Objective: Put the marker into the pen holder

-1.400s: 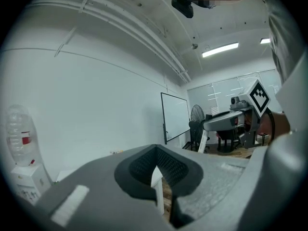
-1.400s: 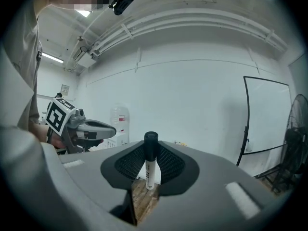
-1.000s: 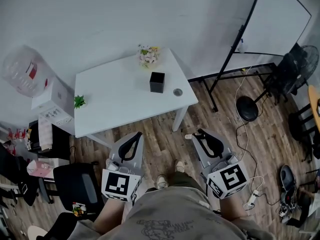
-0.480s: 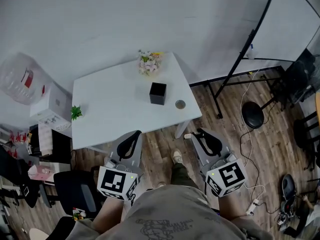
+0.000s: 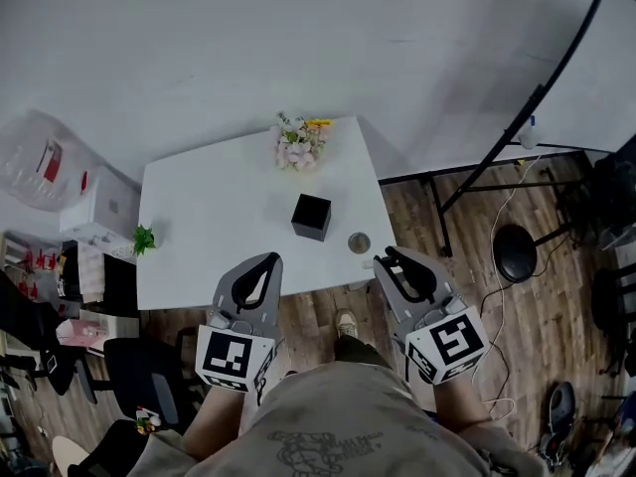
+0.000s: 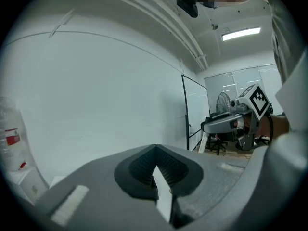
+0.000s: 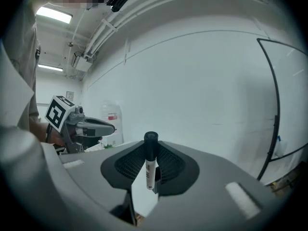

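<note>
Two grippers face the counter (image 5: 199, 227). The right gripper (image 5: 390, 257) is clamped on the marker (image 7: 151, 160), which stands upright with its cap on top. The pen holder (image 5: 311, 216) lies ahead, to its left. The left gripper (image 5: 268, 260) is closed and empty.

**Surfaces as seen from your head and gripper views.** Your left gripper (image 5: 268, 259) and right gripper (image 5: 391, 256) have matt grey plastic shells. The pads (image 7: 127, 165) inside are black and finely ribbed. The marker (image 7: 150, 160) clamped in your right gripper has a smooth black cap and a white barrel with dark print.

- Counter (image 5: 219, 227): smooth, matt white top.
- Pen holder (image 5: 311, 216), toward the counter's 4 o'clock: matt black cube.
- Floor (image 5: 477, 246): wood-grain planks, dull sheen.
- Your shirt (image 5: 328, 425), at 6 o'clock: soft grey cloth, printed.
- Bottle (image 5: 40, 157), at 9 o'clock: clear plastic.
</note>
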`<state>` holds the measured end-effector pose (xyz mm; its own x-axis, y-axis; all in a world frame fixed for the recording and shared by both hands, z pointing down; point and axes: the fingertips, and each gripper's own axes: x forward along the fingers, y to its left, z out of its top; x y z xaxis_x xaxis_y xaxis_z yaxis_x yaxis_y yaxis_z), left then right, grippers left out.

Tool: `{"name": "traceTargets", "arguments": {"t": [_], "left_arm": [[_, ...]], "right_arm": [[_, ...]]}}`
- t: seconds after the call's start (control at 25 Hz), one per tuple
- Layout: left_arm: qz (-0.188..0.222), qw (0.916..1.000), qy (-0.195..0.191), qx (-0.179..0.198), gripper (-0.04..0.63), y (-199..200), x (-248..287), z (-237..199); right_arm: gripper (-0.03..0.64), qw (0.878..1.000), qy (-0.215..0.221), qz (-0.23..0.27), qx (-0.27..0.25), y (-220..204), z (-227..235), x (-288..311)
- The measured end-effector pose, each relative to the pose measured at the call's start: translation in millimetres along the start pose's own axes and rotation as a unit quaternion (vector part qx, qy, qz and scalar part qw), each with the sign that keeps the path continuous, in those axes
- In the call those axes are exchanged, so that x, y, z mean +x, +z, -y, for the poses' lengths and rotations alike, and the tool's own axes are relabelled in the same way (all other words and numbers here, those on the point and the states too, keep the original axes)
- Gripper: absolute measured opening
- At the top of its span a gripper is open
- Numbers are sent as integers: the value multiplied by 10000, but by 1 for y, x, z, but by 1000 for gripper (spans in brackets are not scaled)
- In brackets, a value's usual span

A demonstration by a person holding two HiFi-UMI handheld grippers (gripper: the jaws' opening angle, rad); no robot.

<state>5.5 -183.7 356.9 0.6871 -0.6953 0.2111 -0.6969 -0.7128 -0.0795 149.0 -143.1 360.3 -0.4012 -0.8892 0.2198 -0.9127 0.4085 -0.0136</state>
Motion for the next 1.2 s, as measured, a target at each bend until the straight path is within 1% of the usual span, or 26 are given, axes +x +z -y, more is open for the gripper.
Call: {"name": "traceTargets", "arguments": {"t": [0.16,0.32,0.52,0.76,1.04,1.2], "left_arm": [[-70,9996,263,-15,2,5,32,-9],[-24,9979,628,-145,2,17,54,-22],[-37,9950,979,-195,2,17,67,-33],[-108,9875,1531,-371,2,13,62,-55],[-256,9827,1775,-467,2,-7,55,-74],[-348,9819,1781,-545,2,-9,53,-86]], "right_arm": [[101,9995,300,-1,-58,4,33,30],[101,9980,606,1,-167,8,54,58],[101,9951,949,10,-280,14,67,83],[101,9911,1289,-42,-313,14,68,104],[101,9874,1552,-161,-279,10,57,127],[101,9877,1526,-222,-253,9,52,139]]}}
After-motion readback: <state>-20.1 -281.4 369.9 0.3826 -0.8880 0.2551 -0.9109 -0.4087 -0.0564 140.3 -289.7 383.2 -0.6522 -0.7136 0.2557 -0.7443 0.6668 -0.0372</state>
